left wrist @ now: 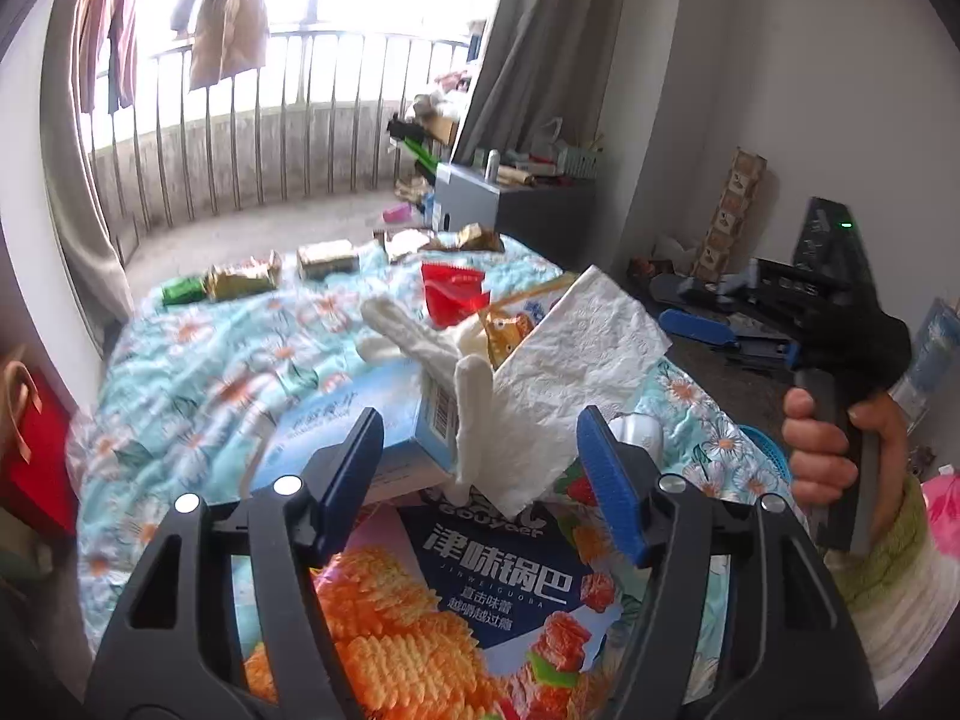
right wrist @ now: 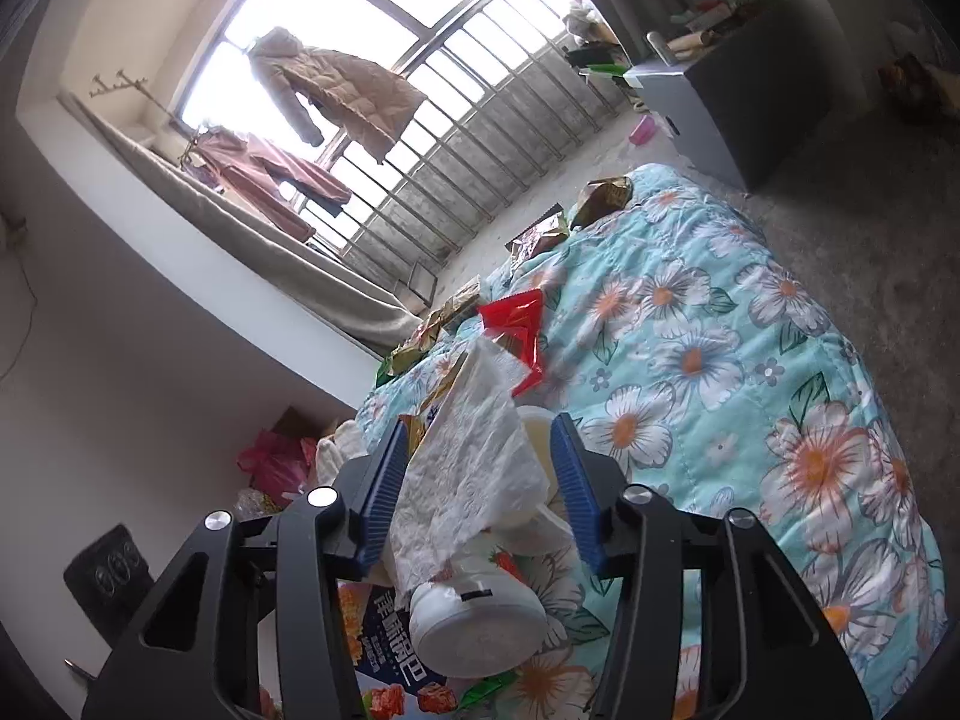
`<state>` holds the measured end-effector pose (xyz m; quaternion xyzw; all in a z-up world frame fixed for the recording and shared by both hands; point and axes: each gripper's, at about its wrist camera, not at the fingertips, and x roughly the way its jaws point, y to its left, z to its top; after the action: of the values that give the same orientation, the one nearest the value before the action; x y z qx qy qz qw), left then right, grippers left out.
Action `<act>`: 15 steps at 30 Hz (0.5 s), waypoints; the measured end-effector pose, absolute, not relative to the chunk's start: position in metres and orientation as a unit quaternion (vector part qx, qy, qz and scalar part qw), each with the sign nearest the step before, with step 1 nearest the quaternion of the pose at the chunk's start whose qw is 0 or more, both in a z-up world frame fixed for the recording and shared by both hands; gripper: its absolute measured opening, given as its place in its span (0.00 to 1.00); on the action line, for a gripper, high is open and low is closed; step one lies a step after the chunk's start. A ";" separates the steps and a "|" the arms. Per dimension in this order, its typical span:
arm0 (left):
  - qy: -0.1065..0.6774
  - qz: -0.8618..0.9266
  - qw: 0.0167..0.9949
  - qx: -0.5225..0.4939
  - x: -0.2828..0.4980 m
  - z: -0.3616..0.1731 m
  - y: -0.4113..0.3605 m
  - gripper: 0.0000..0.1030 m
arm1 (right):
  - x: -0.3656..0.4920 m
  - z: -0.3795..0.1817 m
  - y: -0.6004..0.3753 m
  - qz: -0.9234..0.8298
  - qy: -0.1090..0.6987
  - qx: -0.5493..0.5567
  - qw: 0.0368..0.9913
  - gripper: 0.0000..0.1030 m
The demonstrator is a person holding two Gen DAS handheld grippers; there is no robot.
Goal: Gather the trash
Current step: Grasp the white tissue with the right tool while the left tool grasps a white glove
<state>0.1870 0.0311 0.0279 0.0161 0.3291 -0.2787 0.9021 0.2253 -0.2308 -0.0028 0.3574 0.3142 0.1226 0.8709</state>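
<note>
Between the right gripper's (right wrist: pixel 480 489) spread fingers (right wrist: pixel 573 486), a crumpled white tissue (right wrist: pixel 465 474) is standing up, touching the left pad but not yet pinched; a white bottle (right wrist: pixel 474 621) is lying just below. Closing squarely on the tissue alone should be avoiding the bottle. Beyond, the left gripper's (left wrist: pixel 483 474) fingers (left wrist: pixel 606 474) are also gaping around the tissue and a white glove (left wrist: pixel 471 420), gripping nothing. Farther off, wrappers (left wrist: pixel 327 258) are lying on the bed (left wrist: pixel 198 372).

A flowered quilt (left wrist: pixel 198 354) carries the litter. Right under the left gripper (left wrist: pixel 480 462) lie a snack bag (left wrist: pixel 480 588), a blue box (left wrist: pixel 360 438) and white gloves (left wrist: pixel 420 342). Further ahead lie a red wrapper (left wrist: pixel 451 291) and gold packets (left wrist: pixel 246 279).
</note>
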 end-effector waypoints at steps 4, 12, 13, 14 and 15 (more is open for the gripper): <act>0.346 -0.272 0.898 0.025 0.197 0.017 0.023 0.50 | 0.217 -0.002 -0.226 0.126 0.317 0.347 0.874 0.28; 0.337 -0.263 0.903 0.037 0.199 0.018 0.015 0.24 | 0.204 0.007 -0.221 0.143 0.305 0.346 0.876 0.10; 0.338 -0.263 0.903 0.036 0.199 0.017 0.015 0.22 | 0.203 0.008 -0.220 0.144 0.304 0.345 0.876 0.10; 0.338 -0.263 0.903 0.036 0.199 0.017 0.015 0.21 | 0.203 0.009 -0.220 0.145 0.303 0.344 0.877 0.09; 0.337 -0.263 0.904 0.037 0.199 0.017 0.015 0.17 | 0.202 0.010 -0.219 0.144 0.301 0.341 0.879 0.09</act>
<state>0.1990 0.0149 0.0174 0.0369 0.3366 -0.2627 0.9035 0.2021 -0.2194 0.0097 0.3409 0.3013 0.1442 0.8788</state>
